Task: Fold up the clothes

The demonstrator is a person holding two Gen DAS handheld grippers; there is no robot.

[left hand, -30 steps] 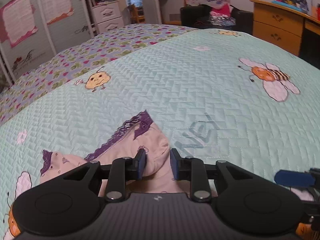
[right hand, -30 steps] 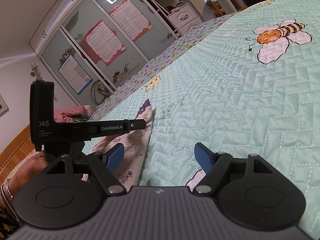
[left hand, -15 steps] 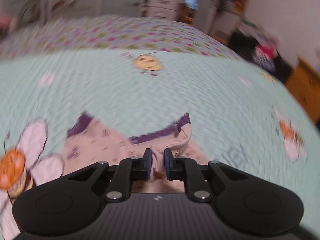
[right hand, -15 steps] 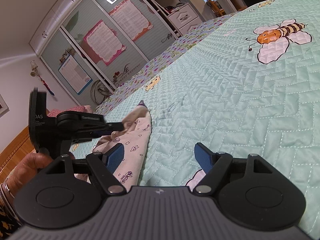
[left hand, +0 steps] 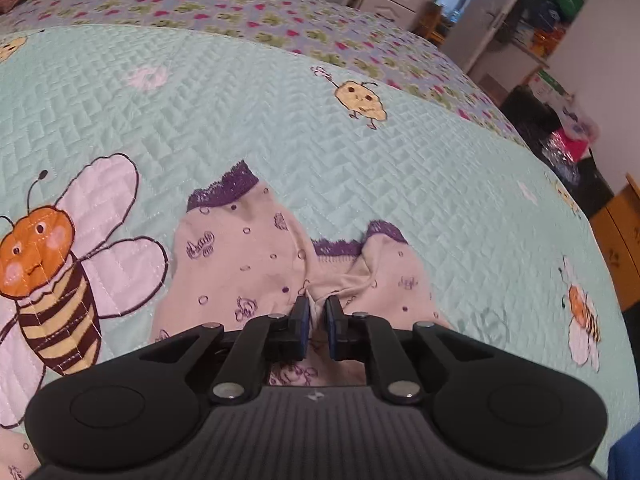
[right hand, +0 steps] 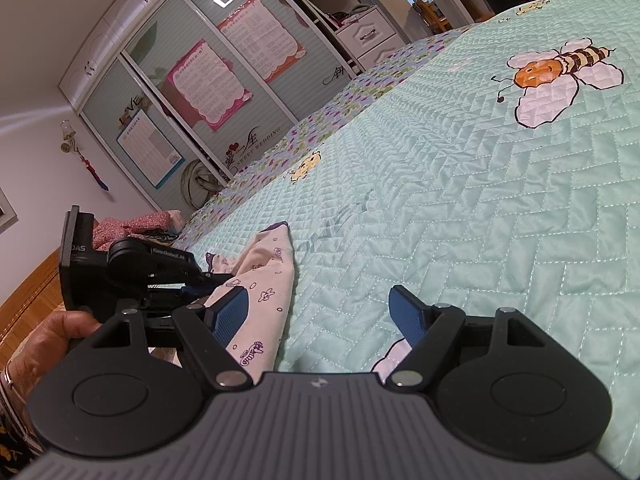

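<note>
The left gripper (left hand: 316,312) pinched the pale pink, purple-laced cloth (left hand: 248,256), whose near part was hidden under its jaws. The right gripper (right hand: 320,312) stayed wide open, empty.

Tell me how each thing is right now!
Garment: crumpled on the bedspread, a fold pinched up in the middle.
Left hand-held gripper: shut on the garment.
Right hand-held gripper: open, holding nothing, beside the garment.
Bedspread: spread flat over the bed.
Hand: gripping the left hand-held gripper's handle.
</note>
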